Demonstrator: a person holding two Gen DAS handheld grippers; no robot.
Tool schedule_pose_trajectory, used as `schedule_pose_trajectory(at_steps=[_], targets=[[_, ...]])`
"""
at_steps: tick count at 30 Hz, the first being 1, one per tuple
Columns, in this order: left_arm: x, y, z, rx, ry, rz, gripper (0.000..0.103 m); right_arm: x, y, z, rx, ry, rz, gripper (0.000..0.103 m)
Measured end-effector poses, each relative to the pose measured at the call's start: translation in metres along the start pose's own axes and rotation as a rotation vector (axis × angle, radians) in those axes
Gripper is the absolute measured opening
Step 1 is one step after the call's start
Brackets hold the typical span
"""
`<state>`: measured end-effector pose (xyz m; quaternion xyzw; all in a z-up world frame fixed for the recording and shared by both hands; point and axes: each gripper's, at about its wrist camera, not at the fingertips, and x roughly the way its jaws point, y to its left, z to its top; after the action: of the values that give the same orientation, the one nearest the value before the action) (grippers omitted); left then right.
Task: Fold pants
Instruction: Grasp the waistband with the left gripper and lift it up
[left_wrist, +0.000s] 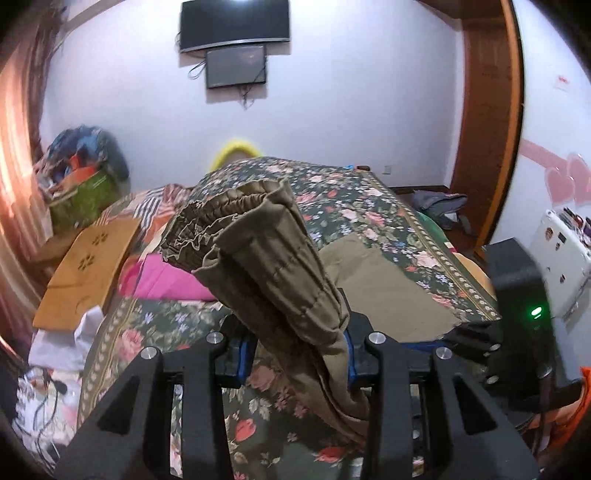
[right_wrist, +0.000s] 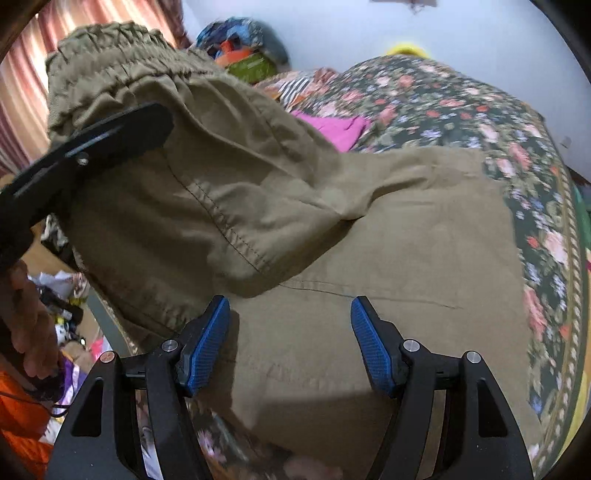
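Note:
Olive-green pants (left_wrist: 258, 258) with an elastic waistband are partly raised off the floral bedspread (left_wrist: 369, 199). My left gripper (left_wrist: 295, 343) is shut on a bunched part of them, and the gathered waistband sticks up past its jaws. In the right wrist view the lifted waist end (right_wrist: 177, 158) hangs from the left gripper's black finger (right_wrist: 92, 140), while the rest of the pants (right_wrist: 406, 240) lies flat on the bed. My right gripper (right_wrist: 290, 332) hovers open just above the flat fabric, its blue pads (right_wrist: 207, 343) holding nothing. Its black body (left_wrist: 517, 295) shows at the right of the left wrist view.
A pink cloth (left_wrist: 166, 277) lies on the bed beyond the pants. A brown board (left_wrist: 88, 266), a stuffed green bag (left_wrist: 81, 199) and floor clutter sit left. A white case (left_wrist: 561, 251) and wooden door (left_wrist: 487, 110) are right. A hand (right_wrist: 29, 325) holds the left gripper.

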<state>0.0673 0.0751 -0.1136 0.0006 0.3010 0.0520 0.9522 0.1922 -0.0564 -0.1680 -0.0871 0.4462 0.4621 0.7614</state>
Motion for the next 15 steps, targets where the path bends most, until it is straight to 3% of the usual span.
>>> schedule_pose_trajectory(at_steps=[7,10,15], targets=[[0.004,-0.028,0.008,0.072,-0.014,-0.028,0.037,-0.037,-0.028,-0.024,0.08,-0.069,-0.143,0.065],[0.009,-0.038,0.013,0.075,-0.01,-0.059,0.037,-0.033,-0.039,-0.039,0.123,-0.047,-0.127,0.065],[0.018,-0.053,0.024,0.062,0.008,-0.129,0.035,-0.03,-0.029,-0.04,0.078,-0.057,-0.115,0.068]])
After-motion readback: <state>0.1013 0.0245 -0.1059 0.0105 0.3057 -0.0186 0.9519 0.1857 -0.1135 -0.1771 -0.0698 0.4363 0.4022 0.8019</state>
